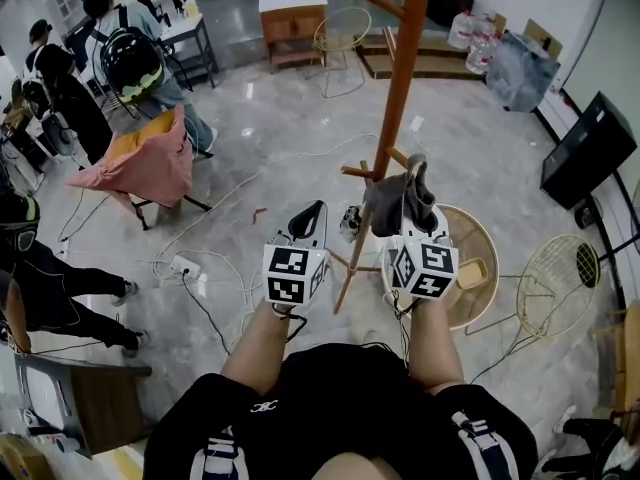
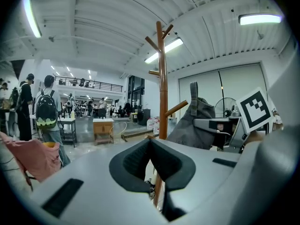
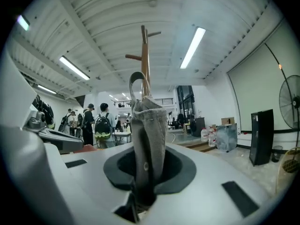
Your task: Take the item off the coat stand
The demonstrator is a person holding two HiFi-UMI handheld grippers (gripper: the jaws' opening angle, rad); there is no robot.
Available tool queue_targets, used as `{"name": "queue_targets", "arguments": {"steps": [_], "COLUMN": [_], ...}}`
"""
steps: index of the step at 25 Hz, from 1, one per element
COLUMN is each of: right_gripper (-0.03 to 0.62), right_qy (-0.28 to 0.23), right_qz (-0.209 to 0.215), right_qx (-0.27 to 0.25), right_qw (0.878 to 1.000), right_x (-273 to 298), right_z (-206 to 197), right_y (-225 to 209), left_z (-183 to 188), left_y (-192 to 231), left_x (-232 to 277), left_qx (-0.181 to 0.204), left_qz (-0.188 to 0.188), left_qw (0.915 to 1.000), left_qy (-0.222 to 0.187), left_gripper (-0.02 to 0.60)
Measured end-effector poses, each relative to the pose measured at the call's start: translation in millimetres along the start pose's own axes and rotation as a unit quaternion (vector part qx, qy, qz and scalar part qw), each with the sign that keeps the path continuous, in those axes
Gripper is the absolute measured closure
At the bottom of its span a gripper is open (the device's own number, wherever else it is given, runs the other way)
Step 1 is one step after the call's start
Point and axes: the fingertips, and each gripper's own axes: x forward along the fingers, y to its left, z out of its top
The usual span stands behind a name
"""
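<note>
A tall wooden coat stand rises from the marble floor in front of me. A grey cloth bag with a strap loop hangs at one of its lower pegs. My right gripper is shut on that bag. In the right gripper view the grey fabric stands pinched between the jaws of the right gripper, with the stand's pole behind it. My left gripper hovers left of the pole with nothing in it. In the left gripper view its tips meet, and the bag shows to the right.
A round wooden table sits just below the right gripper, and a wire chair stands to its right. Cables and a power strip lie on the floor at left. A chair draped in pink cloth and several people are further left.
</note>
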Motion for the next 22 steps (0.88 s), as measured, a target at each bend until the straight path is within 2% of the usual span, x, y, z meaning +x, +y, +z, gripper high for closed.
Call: {"name": "queue_targets", "arguments": {"steps": [11, 22], "right_gripper": [0.528, 0.53], "right_qy": [0.045, 0.038], "right_qz": [-0.073, -0.083], "right_qx": [0.015, 0.011], "right_qw": [0.996, 0.996], "right_x": [-60, -70], "right_z": [-55, -57], "right_y": [-5, 2], "left_z": [-22, -24], "left_y": [-17, -17], "left_x": [-10, -14], "left_qx": [0.0, 0.003], "left_qz": [-0.068, -0.089], "left_qw": [0.9976, 0.996], "left_qy": [0.014, 0.009], "left_gripper": [0.57, 0.57]}}
